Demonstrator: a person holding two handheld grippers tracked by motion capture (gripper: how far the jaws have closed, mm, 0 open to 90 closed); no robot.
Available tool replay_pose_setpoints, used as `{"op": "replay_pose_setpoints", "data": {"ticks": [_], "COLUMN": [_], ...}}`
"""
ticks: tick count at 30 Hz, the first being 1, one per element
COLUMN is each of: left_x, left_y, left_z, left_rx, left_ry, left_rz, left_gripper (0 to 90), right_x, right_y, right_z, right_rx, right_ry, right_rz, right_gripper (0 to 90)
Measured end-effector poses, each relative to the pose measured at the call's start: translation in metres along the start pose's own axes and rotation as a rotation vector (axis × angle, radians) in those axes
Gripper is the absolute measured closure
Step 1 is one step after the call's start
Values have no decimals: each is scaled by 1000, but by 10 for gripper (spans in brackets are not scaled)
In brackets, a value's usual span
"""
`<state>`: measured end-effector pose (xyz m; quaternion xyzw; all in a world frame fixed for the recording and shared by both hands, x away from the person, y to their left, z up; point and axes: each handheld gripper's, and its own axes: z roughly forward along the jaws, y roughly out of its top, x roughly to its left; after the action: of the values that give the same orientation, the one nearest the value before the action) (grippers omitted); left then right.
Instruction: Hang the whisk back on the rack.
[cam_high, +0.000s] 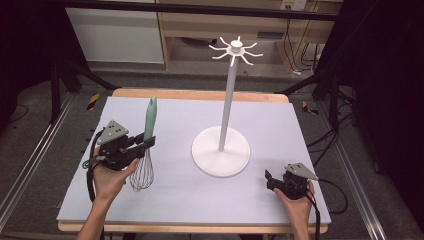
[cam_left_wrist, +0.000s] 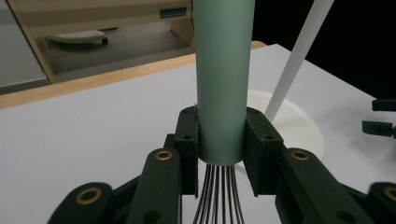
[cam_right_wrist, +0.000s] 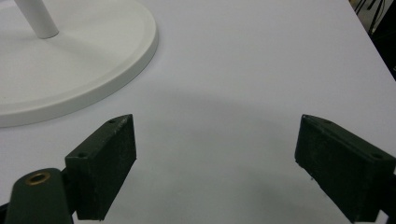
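A whisk (cam_high: 148, 137) with a pale green handle and wire loops stands upright at the left of the table, handle up. My left gripper (cam_high: 145, 144) is shut on the bottom of the handle (cam_left_wrist: 222, 84), both pads pressed against it, wires (cam_left_wrist: 219, 193) hanging below. A white stand (cam_high: 221, 150) with a round base, a tall pole and hooks on top sits in the table's middle. My right gripper (cam_high: 270, 180) rests low at the front right, open, nothing between its jaws, and its own view shows the stand's base (cam_right_wrist: 70, 60) just ahead to the left.
A pale grey mat (cam_high: 280, 125) covers the wooden table. Dark frame rails and cables run along both sides of the table. Wooden furniture stands behind it.
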<state>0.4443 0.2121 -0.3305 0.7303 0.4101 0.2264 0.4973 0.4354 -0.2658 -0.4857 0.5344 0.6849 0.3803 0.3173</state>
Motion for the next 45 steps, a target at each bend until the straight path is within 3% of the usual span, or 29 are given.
{"op": "replay_pose_setpoints", "data": {"ticks": [10,29,45], "left_x": [-14,-35,-44], "left_y": [15,47,73], "left_z": [4,3,4], "left_rx": [-54,-96,-117], "left_ry": [-44,-78,-97], "left_rz": [33,90,115], "left_gripper": [688,688,688], "right_x": [0,-1,-1], "right_y": [0,0,0], "right_z": [0,0,0], "right_rx": [-1,-2,2], "right_ry": [2,2,5], "right_rz": [2,5,5], "right_gripper": [130,127,124]}}
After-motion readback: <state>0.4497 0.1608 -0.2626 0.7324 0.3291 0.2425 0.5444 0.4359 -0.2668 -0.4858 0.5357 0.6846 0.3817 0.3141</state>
